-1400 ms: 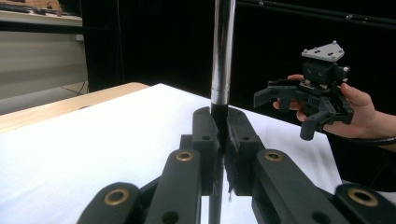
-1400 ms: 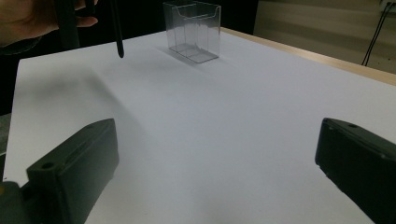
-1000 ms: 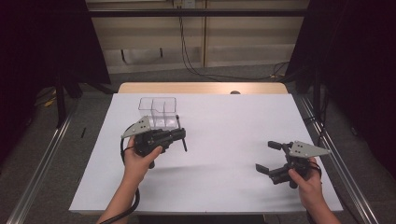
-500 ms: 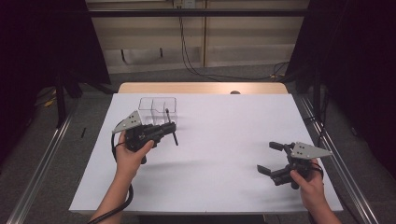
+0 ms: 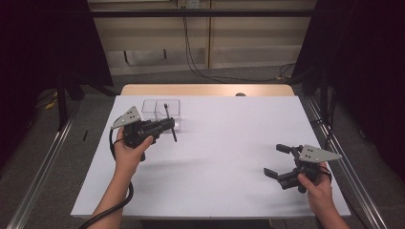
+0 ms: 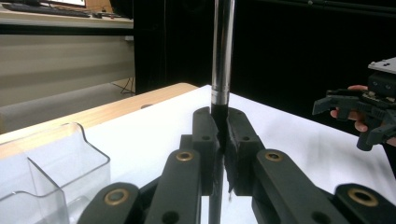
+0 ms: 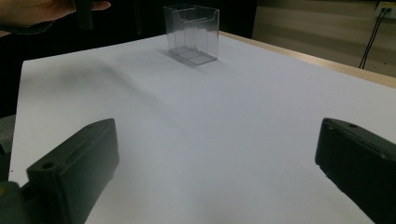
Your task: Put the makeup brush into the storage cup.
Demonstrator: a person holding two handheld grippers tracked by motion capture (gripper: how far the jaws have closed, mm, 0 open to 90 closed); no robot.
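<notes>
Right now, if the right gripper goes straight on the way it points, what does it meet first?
Probably nothing soon: the right gripper faces bare white table cover. The clear plastic holder stands far ahead, slightly off-line; depth is unclear.

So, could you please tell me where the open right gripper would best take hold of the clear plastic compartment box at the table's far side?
Probably by one thin upright side wall near its open top, coming straight down from above. The clear plastic compartment box stands upright with slim vertical walls, which suit the right gripper's open jaws; its smooth faces offer nothing else to pinch.
</notes>
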